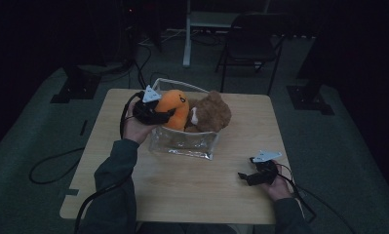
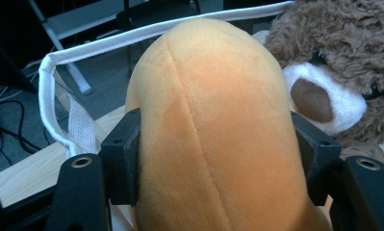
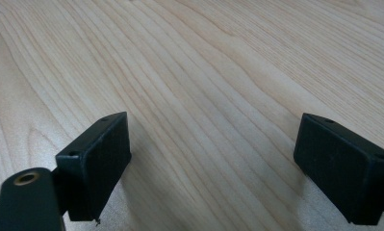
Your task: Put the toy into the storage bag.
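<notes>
An orange plush toy (image 1: 175,108) stands in a clear plastic bag (image 1: 182,142) at the back middle of the wooden table (image 1: 192,180). Beside it in the bag sits a brown teddy bear (image 1: 210,113). My left gripper (image 1: 158,114) reaches in from the left. In the left gripper view its pads (image 2: 124,154) press into both sides of the orange plush toy (image 2: 213,110), with the teddy bear (image 2: 334,57) to the right. My right gripper (image 1: 243,176) rests low near the table's front right. Its jaws (image 3: 213,163) stand wide over bare wood.
The bag's white-trimmed rim (image 2: 59,62) rises behind the plush. A dark folding chair (image 1: 253,39) and a white stand (image 1: 187,34) are on the floor beyond the table. Cables trail on the floor at the left (image 1: 50,168).
</notes>
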